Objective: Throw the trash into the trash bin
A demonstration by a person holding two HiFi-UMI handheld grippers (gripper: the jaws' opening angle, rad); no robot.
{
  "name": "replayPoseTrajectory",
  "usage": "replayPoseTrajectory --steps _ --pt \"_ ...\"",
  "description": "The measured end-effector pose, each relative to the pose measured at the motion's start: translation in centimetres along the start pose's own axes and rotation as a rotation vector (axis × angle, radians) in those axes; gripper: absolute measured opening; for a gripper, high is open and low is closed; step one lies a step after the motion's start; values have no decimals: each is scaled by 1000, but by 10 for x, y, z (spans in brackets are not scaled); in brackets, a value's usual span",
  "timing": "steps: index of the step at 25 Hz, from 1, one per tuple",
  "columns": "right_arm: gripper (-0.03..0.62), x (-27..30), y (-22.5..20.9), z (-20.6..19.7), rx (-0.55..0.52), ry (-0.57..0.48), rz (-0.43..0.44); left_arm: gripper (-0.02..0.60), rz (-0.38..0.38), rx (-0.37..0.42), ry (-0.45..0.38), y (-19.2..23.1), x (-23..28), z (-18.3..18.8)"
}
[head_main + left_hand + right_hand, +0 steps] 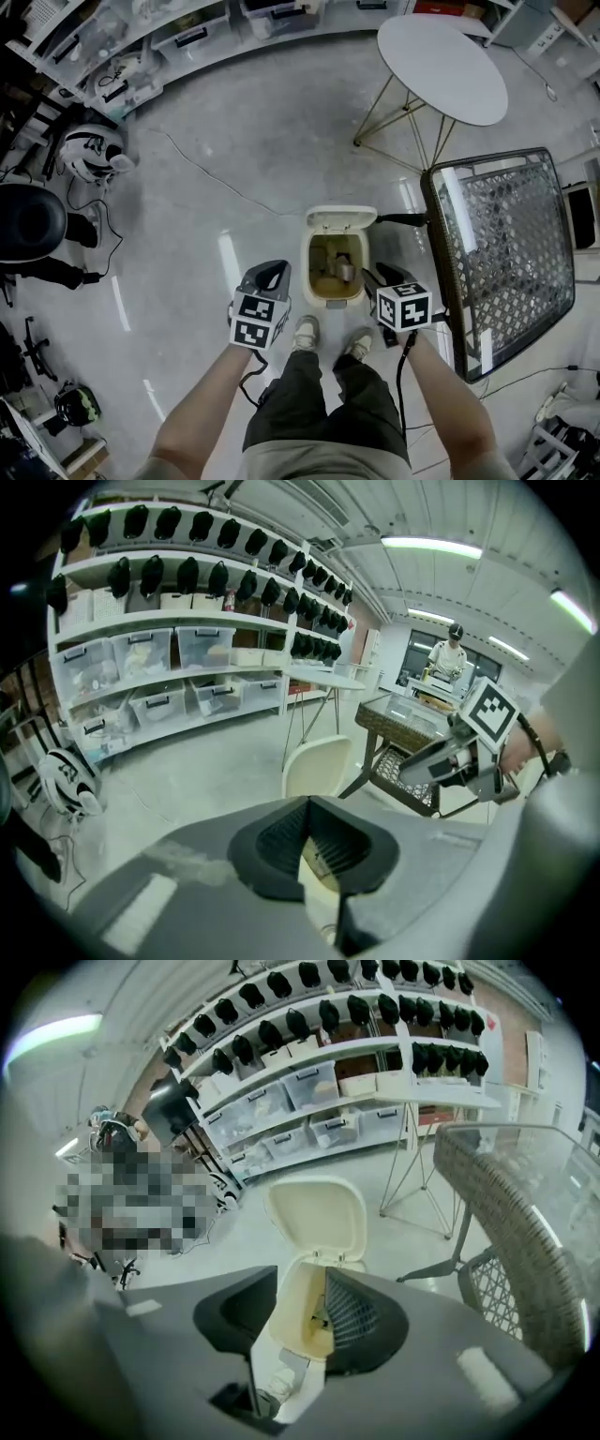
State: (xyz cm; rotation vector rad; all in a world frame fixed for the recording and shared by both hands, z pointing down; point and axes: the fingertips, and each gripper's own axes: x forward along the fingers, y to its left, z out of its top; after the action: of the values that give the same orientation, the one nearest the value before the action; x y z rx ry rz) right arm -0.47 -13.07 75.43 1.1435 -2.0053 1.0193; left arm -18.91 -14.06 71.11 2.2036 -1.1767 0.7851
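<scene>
Since the trash (pixel 343 268) already seems to lie at the bottom of the trash bin (pixel 311 272), a brownish-grey lump a little toward 3 o'clock of the well's centre, the step in hand is, by my judgement, a clean finish rather than a drop. Both tools should come away without clipping the rim or the raised lid (pixel 341 219), which stands open at the bin's 12 o'clock. A look should confirm that nothing hangs over the edge before the lid is let down gently. The left gripper (pixel 270 275), at the bin's 8 o'clock, has its tips clenched together on nothing. The right gripper (pixel 384 278), at 4 o'clock, stands released, and only the bin's cream interior shows through its gap. A pale shoe (pixel 306 331) sits at the bin's foot at 6 o'clock. Farther out are a wicker table (pixel 441 234) at 3 o'clock and a round table (pixel 441 66) at 1 o'clock. What the trash actually is cannot be made out. Whether the shoe presses a pedal is hidden by the bin's front wall, and the wicker table's far side is cut off at the head view's edge.
</scene>
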Motion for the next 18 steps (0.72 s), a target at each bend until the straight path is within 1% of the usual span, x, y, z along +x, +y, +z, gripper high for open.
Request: replayPoseTrajectory --steps 5,8,10,12,15,18 --pt "149 -78 12 57 -38 -108 -10 3 13 43 -107 -6 -44 76" --pt "138 -131 26 99 -65 -198 -13 3 21 70 -184 -11 -76 127" --pt "132 -167 38 120 -73 -253 -7 3 28 84 -220 -17 -100 154" --pt "126 -201 49 139 -81 -308 -4 3 34 105 -260 -25 -123 180" --pt "115 -250 58 172 -101 -411 -9 3 36 163 -345 -38 -152 228" --pt "107 -302 69 191 -124 -483 -18 3 28 198 -410 -61 -188 264"
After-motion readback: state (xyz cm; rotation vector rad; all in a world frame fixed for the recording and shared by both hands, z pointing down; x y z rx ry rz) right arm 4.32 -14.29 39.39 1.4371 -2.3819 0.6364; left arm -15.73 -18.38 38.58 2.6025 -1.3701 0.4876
